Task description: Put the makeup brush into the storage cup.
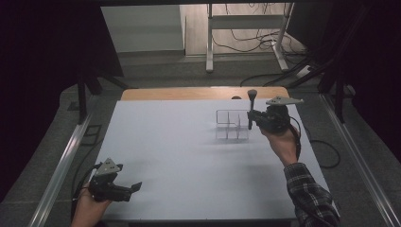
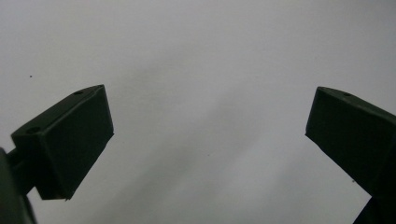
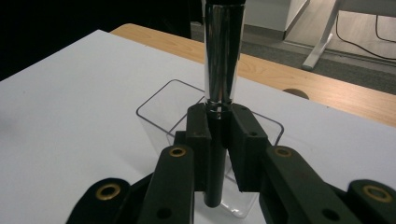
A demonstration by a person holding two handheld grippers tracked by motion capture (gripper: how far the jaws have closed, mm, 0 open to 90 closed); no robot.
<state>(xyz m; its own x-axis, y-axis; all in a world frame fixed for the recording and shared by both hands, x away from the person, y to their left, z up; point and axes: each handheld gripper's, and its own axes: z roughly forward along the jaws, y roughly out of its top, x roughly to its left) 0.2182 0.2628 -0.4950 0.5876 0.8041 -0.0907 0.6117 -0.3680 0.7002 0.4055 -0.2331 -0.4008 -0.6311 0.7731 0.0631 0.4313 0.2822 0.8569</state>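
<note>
**Chrome-necked brush held upright over the clear organizer**

Chrome and black make up the makeup brush (image 3: 223, 56) that the right hand-held gripper (image 1: 251, 118) clamps by its dark handle, jaws closed tight on it. It stands upright, bristle head on top, just above and touching or nearly touching the right edge of the clear plastic organizer (image 1: 231, 125), which sits on the far right part of the white tabletop (image 1: 189, 156). From the right gripper view the handle's lower end hangs in front of a transparent compartment. Over at the near left corner, the left hand-held gripper (image 1: 135, 187) rests low with its jaws spread wide, nothing between them.
</note>
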